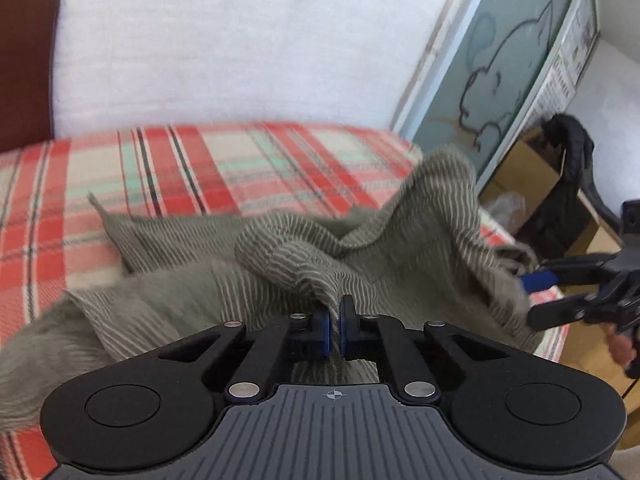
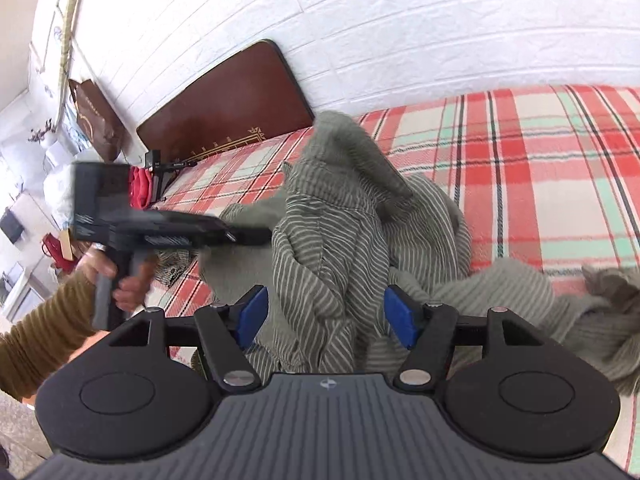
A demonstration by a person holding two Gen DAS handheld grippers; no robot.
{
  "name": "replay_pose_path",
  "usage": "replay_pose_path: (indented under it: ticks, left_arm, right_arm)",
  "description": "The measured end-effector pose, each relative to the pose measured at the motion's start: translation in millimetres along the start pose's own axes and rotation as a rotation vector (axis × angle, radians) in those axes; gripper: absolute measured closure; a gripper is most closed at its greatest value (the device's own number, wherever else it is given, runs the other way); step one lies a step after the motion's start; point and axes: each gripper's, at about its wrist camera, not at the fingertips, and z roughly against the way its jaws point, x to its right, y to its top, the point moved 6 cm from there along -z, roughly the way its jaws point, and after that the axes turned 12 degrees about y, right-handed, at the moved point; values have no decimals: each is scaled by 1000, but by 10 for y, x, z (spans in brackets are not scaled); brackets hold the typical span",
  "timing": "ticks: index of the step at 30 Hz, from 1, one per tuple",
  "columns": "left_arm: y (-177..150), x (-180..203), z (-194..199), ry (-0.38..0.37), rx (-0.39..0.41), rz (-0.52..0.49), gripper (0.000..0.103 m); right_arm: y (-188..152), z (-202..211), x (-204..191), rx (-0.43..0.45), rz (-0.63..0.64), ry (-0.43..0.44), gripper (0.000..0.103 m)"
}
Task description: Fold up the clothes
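A grey-green striped garment (image 1: pixel 380 240) lies crumpled on a red plaid bed cover (image 1: pixel 200 168). My left gripper (image 1: pixel 334 320) is shut on a raised fold of it near the bed's front edge. In the left wrist view my right gripper (image 1: pixel 536 298) comes in from the right, open, at the garment's right edge. In the right wrist view the right gripper (image 2: pixel 326 316) stands open, its blue pads (image 2: pixel 252 316) on either side of a hanging bunch of the garment (image 2: pixel 332 240). The left gripper (image 2: pixel 260 236), blurred, reaches into the cloth from the left, held by a hand (image 2: pixel 128 284).
A brown cushion (image 2: pixel 228 100) leans on the white brick wall at the bed's head. A glass door with a cartoon drawing (image 1: pixel 500 80) and a cardboard box (image 1: pixel 532 176) stand past the bed's right end. A brown paper bag (image 2: pixel 96 120) hangs at the far left.
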Motion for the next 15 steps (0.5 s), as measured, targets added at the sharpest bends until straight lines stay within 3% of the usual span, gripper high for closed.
replay_pose_path:
  ticks: [5, 8, 11, 15]
  left_arm:
    - [284, -26, 473, 40, 129, -18, 103]
    - [401, -19, 640, 55, 175, -37, 103]
    - [418, -23, 708, 66, 180, -48, 103]
    - [284, -7, 719, 61, 153, -67, 103]
  right_arm:
    - [203, -109, -95, 7, 49, 23, 33]
    - [353, -232, -173, 8, 98, 31, 24]
    - [520, -350, -168, -13, 133, 19, 24]
    - [764, -478, 45, -56, 9, 84, 24]
